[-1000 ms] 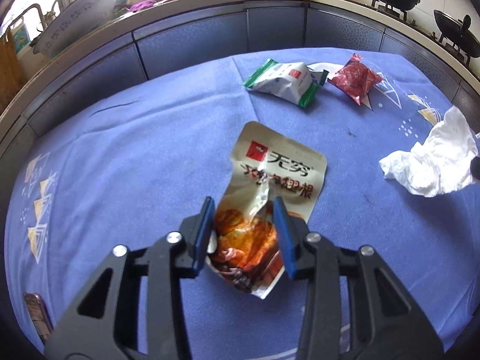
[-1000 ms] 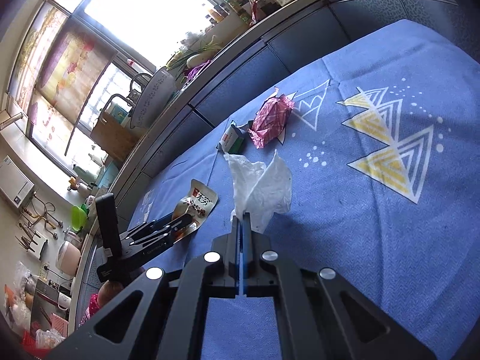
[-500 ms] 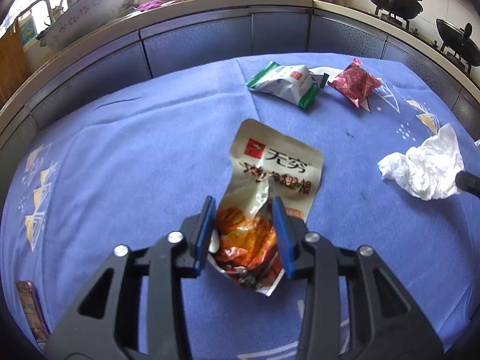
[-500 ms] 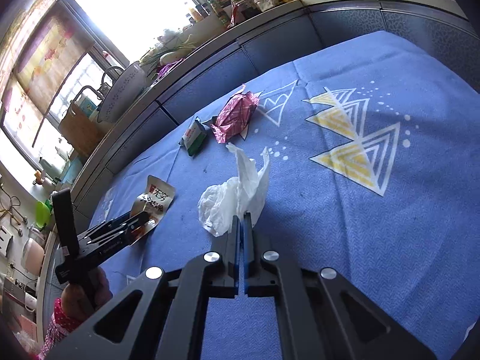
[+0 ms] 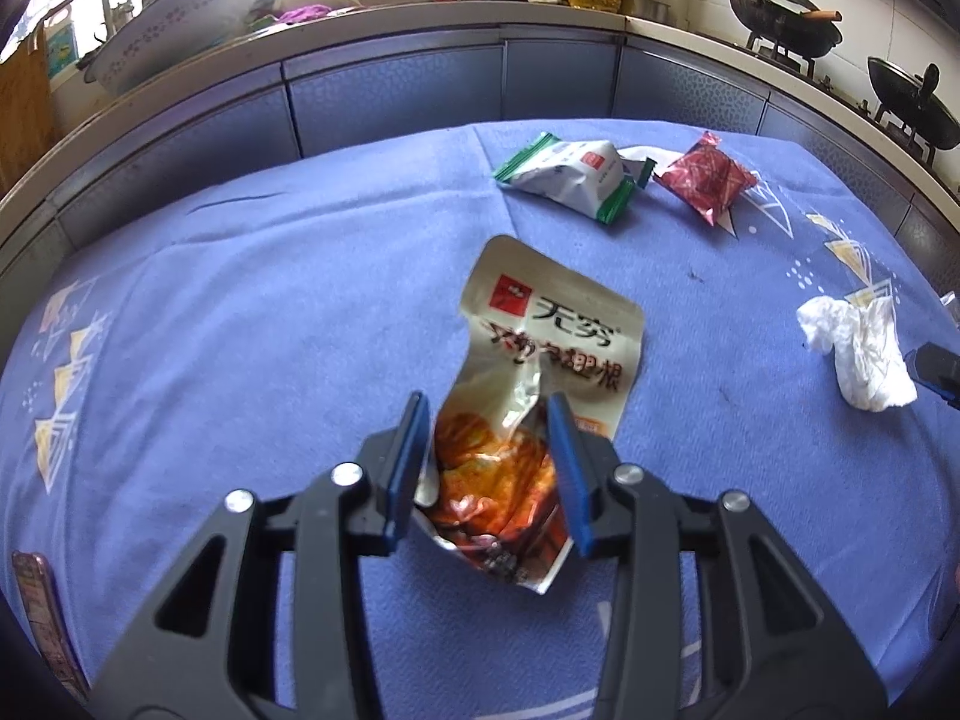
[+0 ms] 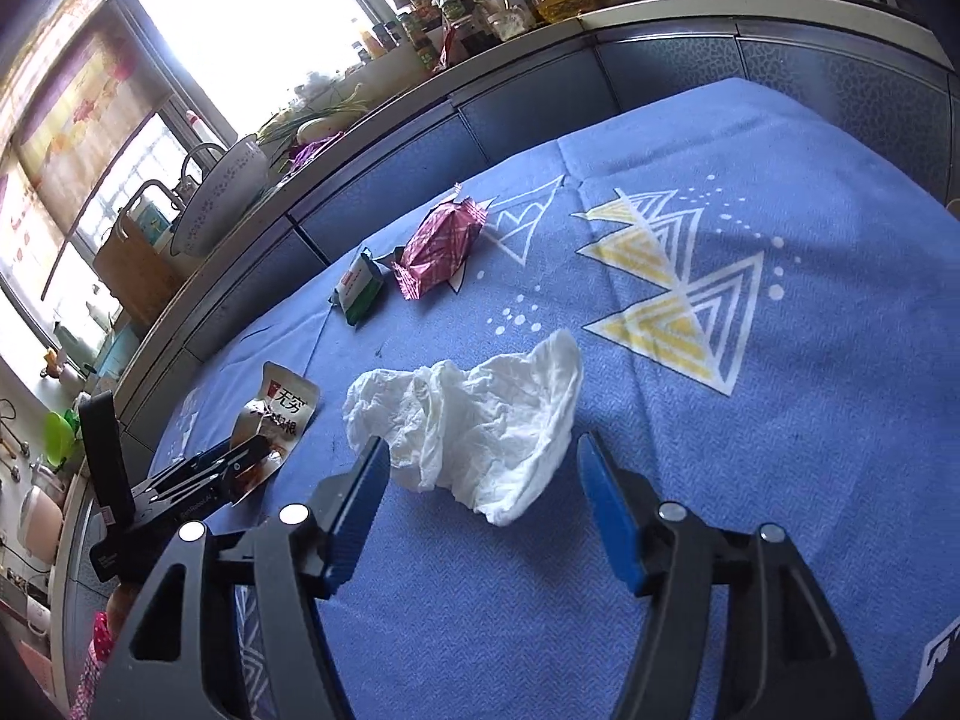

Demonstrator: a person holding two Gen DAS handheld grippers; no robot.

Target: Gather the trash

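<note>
A torn snack pouch (image 5: 540, 348) with an orange picture lies on the blue tablecloth (image 5: 270, 330). My left gripper (image 5: 487, 414) is closed on its crumpled lower half, and its jaws are opening a little with the pads still on the foil. The same pouch (image 6: 279, 408) and left gripper (image 6: 240, 462) show at the left of the right wrist view. A crumpled white tissue (image 6: 468, 420) lies flat on the cloth. My right gripper (image 6: 483, 453) straddles its near edge, jaws opening wide, pads clear of the tissue. Its fingertip (image 5: 936, 366) shows beside the tissue (image 5: 858, 354).
A green-and-white wrapper (image 5: 567, 180) and a red foil wrapper (image 5: 705, 180) lie at the table's far side. A phone (image 5: 36, 600) rests near the left edge. Behind stands a counter with a large bowl (image 5: 174, 18), bottles and two woks (image 5: 786, 18).
The right gripper's jaws went from shut to wide apart, and the tissue that stood up at their tips has slumped flat on the cloth. The left gripper and pouch have hardly shifted.
</note>
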